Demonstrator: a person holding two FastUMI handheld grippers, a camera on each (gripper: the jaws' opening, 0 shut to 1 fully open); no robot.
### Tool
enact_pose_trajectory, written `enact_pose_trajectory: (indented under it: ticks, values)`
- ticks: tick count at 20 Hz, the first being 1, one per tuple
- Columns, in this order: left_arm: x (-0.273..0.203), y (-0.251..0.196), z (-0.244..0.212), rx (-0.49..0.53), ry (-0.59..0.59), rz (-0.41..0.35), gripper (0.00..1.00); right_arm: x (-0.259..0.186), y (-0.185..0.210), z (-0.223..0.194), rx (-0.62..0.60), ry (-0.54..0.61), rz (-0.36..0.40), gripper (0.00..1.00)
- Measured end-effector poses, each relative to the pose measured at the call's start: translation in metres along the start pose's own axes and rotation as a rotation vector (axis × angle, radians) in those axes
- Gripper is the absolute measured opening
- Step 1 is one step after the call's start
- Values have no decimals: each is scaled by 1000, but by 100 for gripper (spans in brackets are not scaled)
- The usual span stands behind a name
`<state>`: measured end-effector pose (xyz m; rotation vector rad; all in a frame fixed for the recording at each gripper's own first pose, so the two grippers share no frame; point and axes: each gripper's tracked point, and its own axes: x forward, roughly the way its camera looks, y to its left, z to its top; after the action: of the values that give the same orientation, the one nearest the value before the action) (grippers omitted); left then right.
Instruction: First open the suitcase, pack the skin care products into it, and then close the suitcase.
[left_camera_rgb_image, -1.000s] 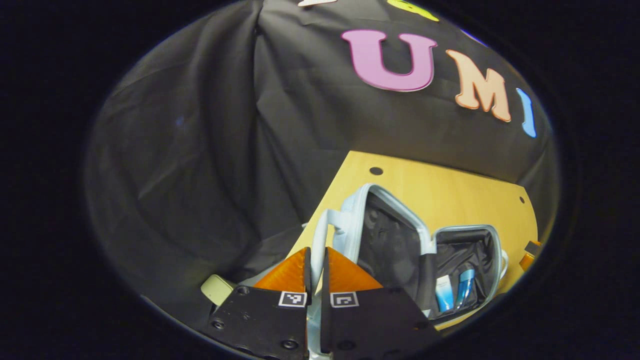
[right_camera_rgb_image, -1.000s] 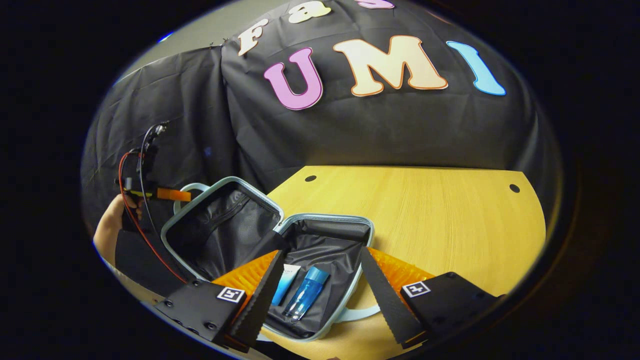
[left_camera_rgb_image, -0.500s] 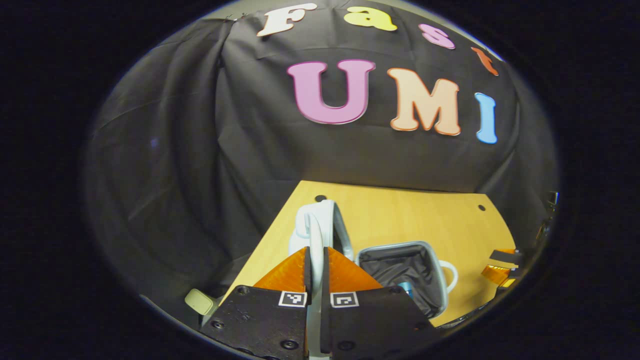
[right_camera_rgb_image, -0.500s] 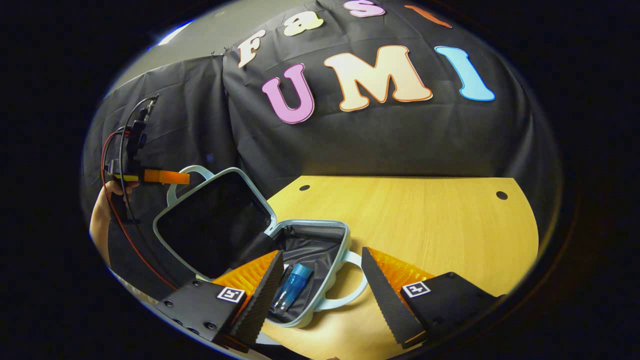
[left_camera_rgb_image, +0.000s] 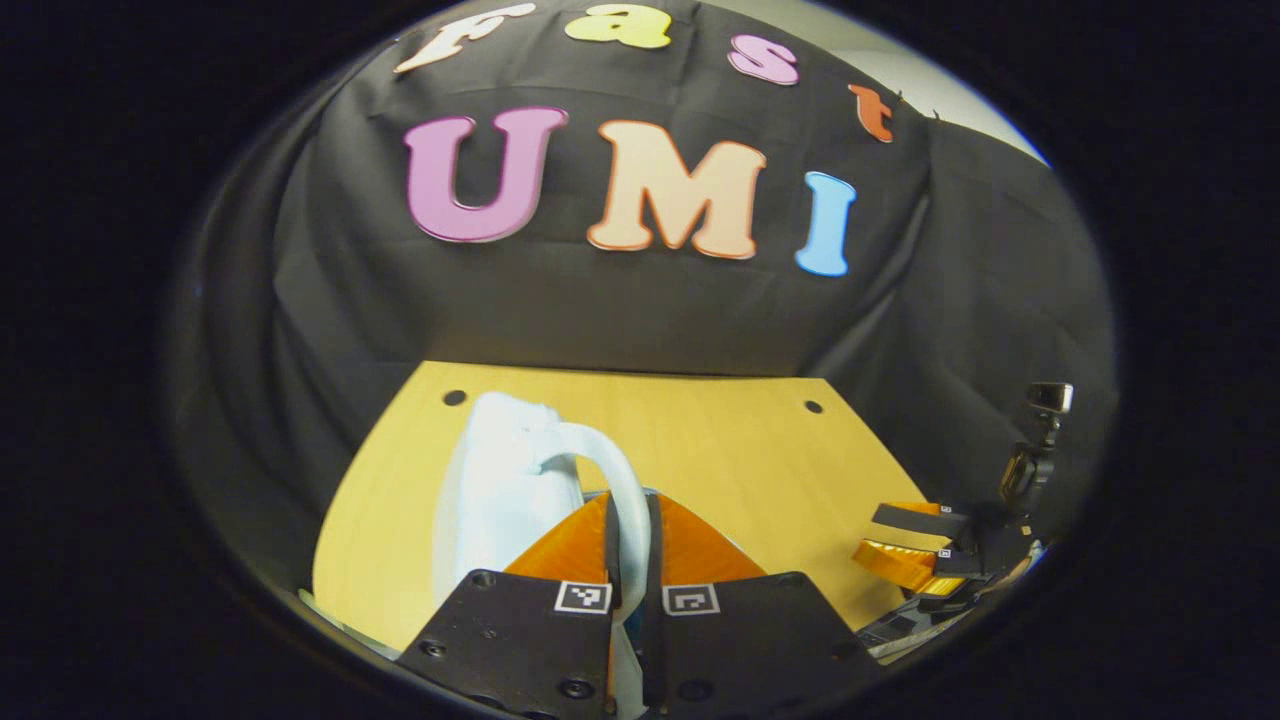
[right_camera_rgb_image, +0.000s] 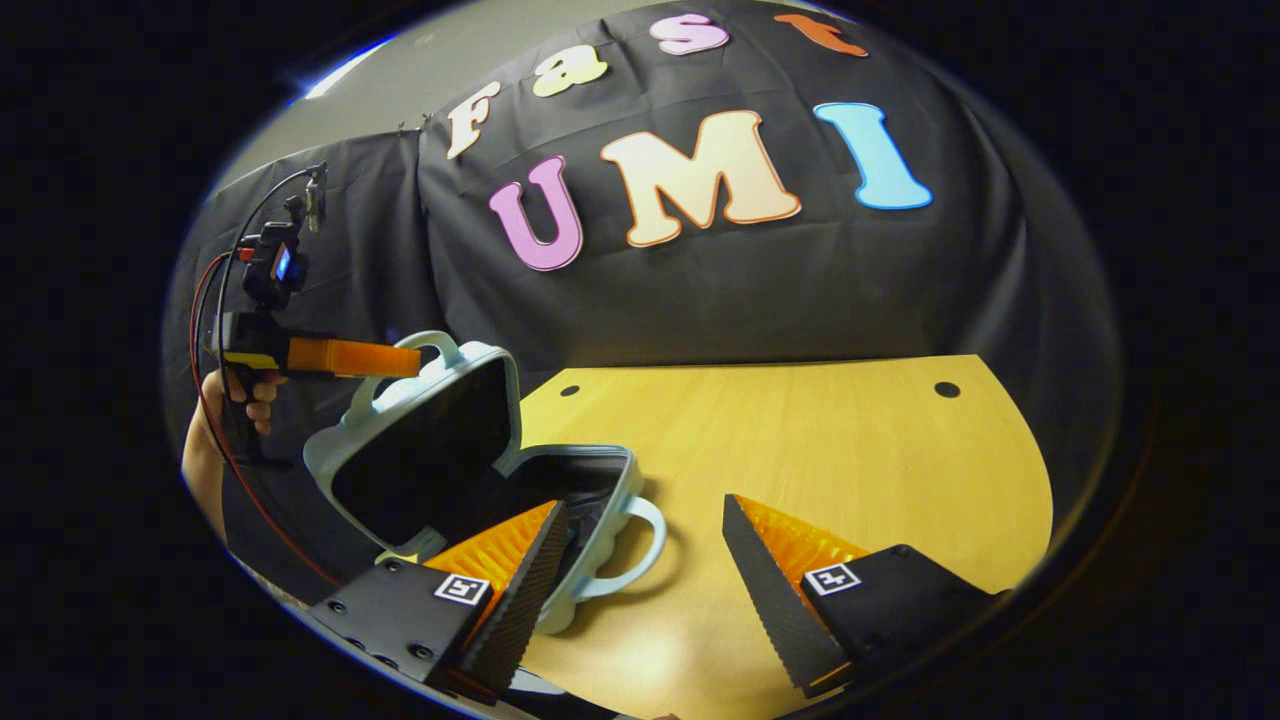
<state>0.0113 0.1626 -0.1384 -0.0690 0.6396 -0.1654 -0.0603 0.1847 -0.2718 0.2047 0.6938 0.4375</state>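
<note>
Now that the left tool (left_camera_rgb_image: 630, 520), clamped on the handle, has swung the pale-blue hard-shell suitcase's lid (right_camera_rgb_image: 425, 440) nearly shut, closing remains, the right tool (right_camera_rgb_image: 640, 575) gaping empty.

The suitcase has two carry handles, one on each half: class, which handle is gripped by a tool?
The handle on the raised lid: the left tool is shut on it. The base half's handle lies free on the table, beside the open right tool.

The suitcase (right_camera_rgb_image: 420, 400) shell looks smooth, matt plastic; the table (right_camera_rgb_image: 820, 450) shows grained wood.
</note>
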Motion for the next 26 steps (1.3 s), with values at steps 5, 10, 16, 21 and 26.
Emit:
enact_pose_trajectory:
  ticks: [5,10,16,21,26]
  values:
    - [40,-53,-37,-9,95,-112,5,-23,-39,3,12,-21,-73,98]
    - [78,-80,-83,1,191,-152,5,-40,-73,8,8,-25,-136,98]
    - [112,-97,-135,3,291,-118,7,-44,-98,16,18,-29,-148,98]
    - [113,-107,-120,33,145,14,45,-43,-105,37,-50,-62,-92,98]
    - [68,-126,-37,117,-192,190,98,-61,-94,119,-179,-291,-90,98]
